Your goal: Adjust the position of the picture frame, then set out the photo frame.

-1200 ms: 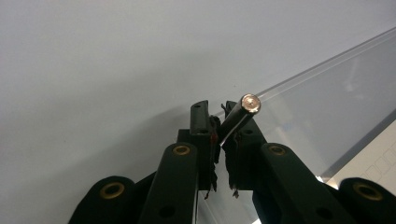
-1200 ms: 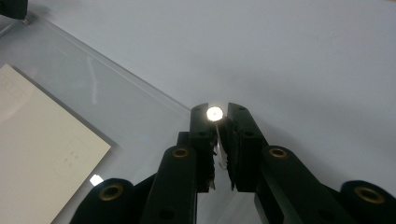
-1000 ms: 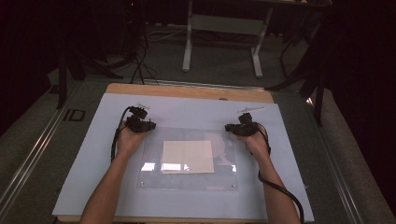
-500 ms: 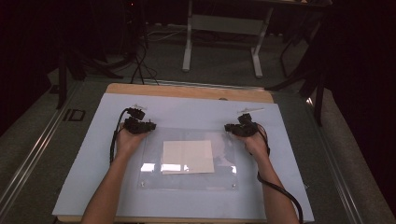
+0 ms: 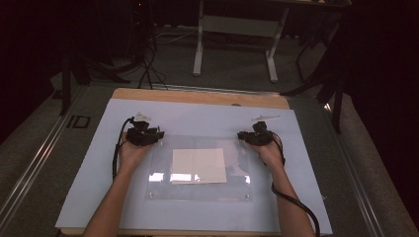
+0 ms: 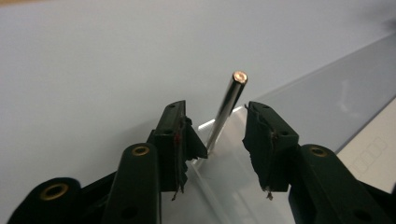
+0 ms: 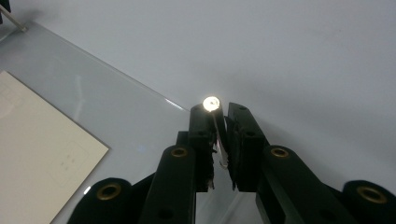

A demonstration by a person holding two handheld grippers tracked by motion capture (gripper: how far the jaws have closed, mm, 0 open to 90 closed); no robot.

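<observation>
Working the two far corners of a clear acrylic plate [image 5: 197, 190], laid flat on a pale blue mat [image 5: 89, 197] over a wooden table [image 5: 197, 97], with a white paper sheet [image 5: 199, 165] at the plate's middle.

At the far-left corner, letting go with the left gripper [image 6: 217, 126]: jaws spread, having just been opening, with the left steel pin [image 6: 229, 105] standing between them. The pin appears clear of both pads, leaning slightly, with its foot at the very corner of the plate.

At the far-right corner, pinching the right steel pin [image 7: 211, 103] with the right gripper [image 7: 219, 116]. Pads pressed onto the shaft just under the bright top, with the foot hidden behind the jaws. Impossible to tell from here whether either pin sits in a hole or merely rests on the acrylic.

Judging by this, midway through setting corner pins: left one placed and released, right one held at its spot, near corners not yet dealt with.

Next, most likely, drawing the left gripper straight back or up, keeping the spread jaws off the thin pin to avoid tipping it. Then making sure the right pin stands on its own before easing the pinch.
</observation>
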